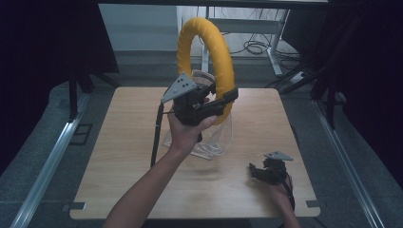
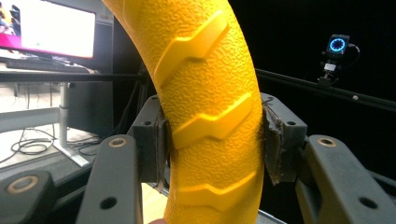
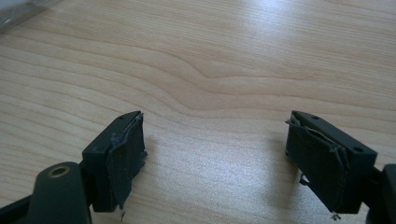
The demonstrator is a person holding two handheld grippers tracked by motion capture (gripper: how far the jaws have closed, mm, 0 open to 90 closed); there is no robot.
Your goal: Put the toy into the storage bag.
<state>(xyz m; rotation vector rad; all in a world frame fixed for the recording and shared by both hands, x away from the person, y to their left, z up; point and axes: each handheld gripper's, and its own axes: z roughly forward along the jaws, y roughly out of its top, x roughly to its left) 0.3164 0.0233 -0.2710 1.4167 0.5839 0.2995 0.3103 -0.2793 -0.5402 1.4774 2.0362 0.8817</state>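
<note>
Gripping a big yellow ring (image 1: 205,57) by its lower right arc, the left tool (image 1: 216,105) holds it upright in the air above the middle of the wooden surface (image 1: 128,156). In the left gripper view the pads are pressed against both flanks of the ring's (image 2: 210,93) textured, chevron-ribbed body, so the hold looks firm rather than a fingertip catch. Just under and behind the ring in the high view sits a clear plastic container (image 1: 216,142), standing on the surface; whether the ring is coming out of it or heading into it cannot be told from these pictures. The right tool (image 1: 259,172) rests low near the front right corner of the surface, well apart from the ring, and its own view shows the jaws spread wide over bare wood grain (image 3: 210,84), pinching nothing. Judging by how things lie, the pick-up is done: the ring is fully off the surface and carried by one hand alone. What is left seems to be the placing, either lowering it to a spot on the surface or handing the free side to the waiting right tool. Since the ring is large and held off-centre, it may swing or twist in the grip as it travels.
</note>
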